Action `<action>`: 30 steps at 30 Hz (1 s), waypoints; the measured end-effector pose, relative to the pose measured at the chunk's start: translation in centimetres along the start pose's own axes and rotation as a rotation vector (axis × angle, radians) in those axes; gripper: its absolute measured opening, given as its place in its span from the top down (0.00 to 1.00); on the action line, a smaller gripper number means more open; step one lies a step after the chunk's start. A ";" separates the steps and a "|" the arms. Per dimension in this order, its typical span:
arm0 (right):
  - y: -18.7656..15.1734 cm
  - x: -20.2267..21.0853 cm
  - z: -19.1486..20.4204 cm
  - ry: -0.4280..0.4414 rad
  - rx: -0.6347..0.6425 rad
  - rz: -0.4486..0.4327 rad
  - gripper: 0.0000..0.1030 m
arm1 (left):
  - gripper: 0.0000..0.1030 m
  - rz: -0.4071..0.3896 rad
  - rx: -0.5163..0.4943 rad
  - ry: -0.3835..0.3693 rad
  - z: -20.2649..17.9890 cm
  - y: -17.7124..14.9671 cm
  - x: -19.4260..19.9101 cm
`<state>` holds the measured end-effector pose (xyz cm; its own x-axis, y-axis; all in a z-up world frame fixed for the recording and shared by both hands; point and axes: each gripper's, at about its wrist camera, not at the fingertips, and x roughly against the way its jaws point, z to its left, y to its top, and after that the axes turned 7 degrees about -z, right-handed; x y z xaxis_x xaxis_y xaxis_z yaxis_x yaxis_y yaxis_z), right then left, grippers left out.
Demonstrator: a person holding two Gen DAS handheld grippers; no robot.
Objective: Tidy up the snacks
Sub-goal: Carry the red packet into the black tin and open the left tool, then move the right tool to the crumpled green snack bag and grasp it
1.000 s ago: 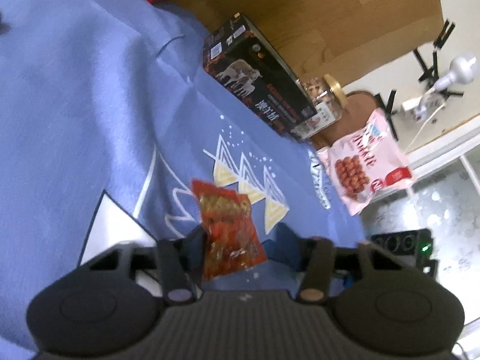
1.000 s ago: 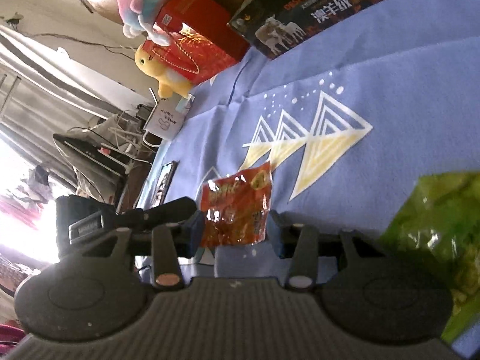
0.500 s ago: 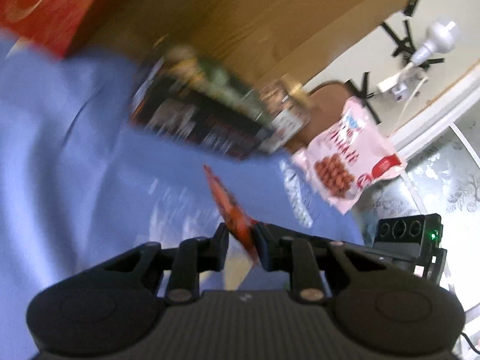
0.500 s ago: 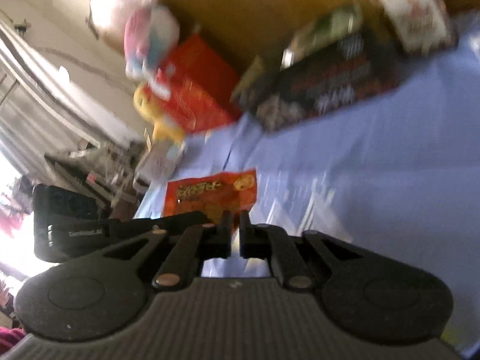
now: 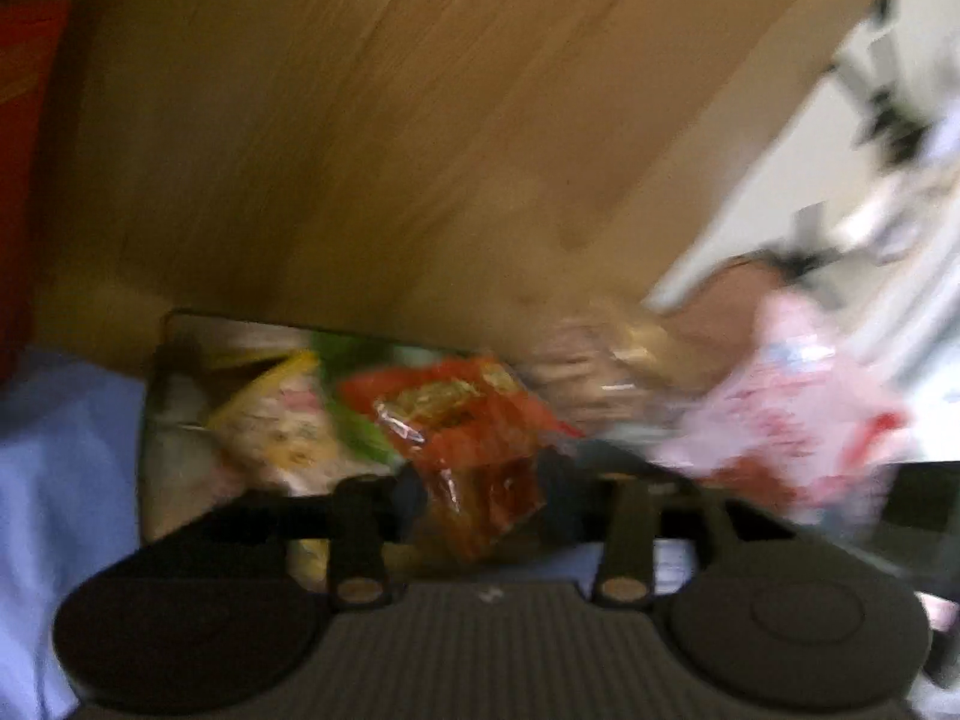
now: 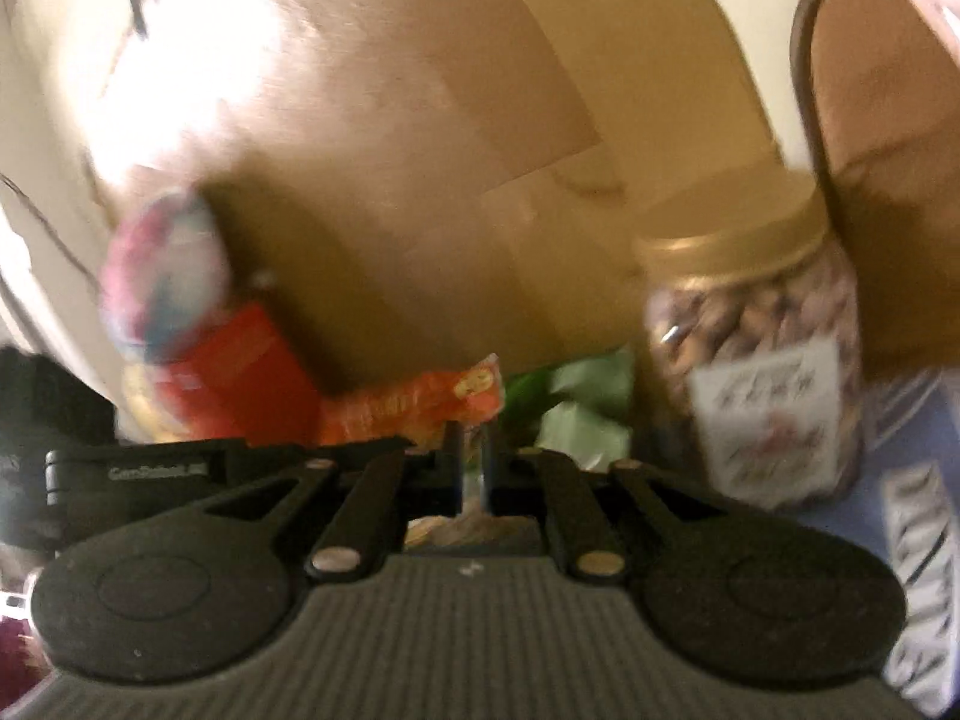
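Note:
Both views are blurred by motion. A red-orange snack packet (image 5: pixel 474 444) sits between the spread fingers of my left gripper (image 5: pixel 480 489), over the open box (image 5: pixel 157 420) that holds yellow and green snack bags. In the right wrist view the same packet (image 6: pixel 420 408) lies ahead and to the left of my right gripper (image 6: pixel 472 468), whose jaws stand nearly together with only a thin slit; whether they pinch the packet's edge is not clear. A green bag (image 6: pixel 582 402) lies behind them.
A jar of nuts (image 6: pixel 756 360) with a gold lid stands at the right on the blue cloth (image 5: pixel 66 456). A pink snack bag (image 5: pixel 798 414) lies right of the box. A red box (image 6: pixel 240 378) and a plush toy (image 6: pixel 162 276) are at the left. A wooden panel (image 5: pixel 420 120) rises behind.
Both grippers have moved forward from the blue cloth to the box with the red packet. The left gripper's fingers, pinched on the packet half a second ago, now stand apart.

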<state>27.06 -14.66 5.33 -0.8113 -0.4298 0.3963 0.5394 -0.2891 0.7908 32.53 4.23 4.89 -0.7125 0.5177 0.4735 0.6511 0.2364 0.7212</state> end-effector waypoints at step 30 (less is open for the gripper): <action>-14.4 23.1 -1.3 -0.045 -0.229 0.159 0.55 | 0.21 -0.091 0.114 -0.012 1.0 -23.2 22.9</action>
<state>0.81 -21.54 2.46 -0.7191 -0.4479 0.5312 0.6932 -0.4090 0.5935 1.37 11.41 -1.53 -0.7671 0.4995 0.4025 0.6102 0.3743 0.6983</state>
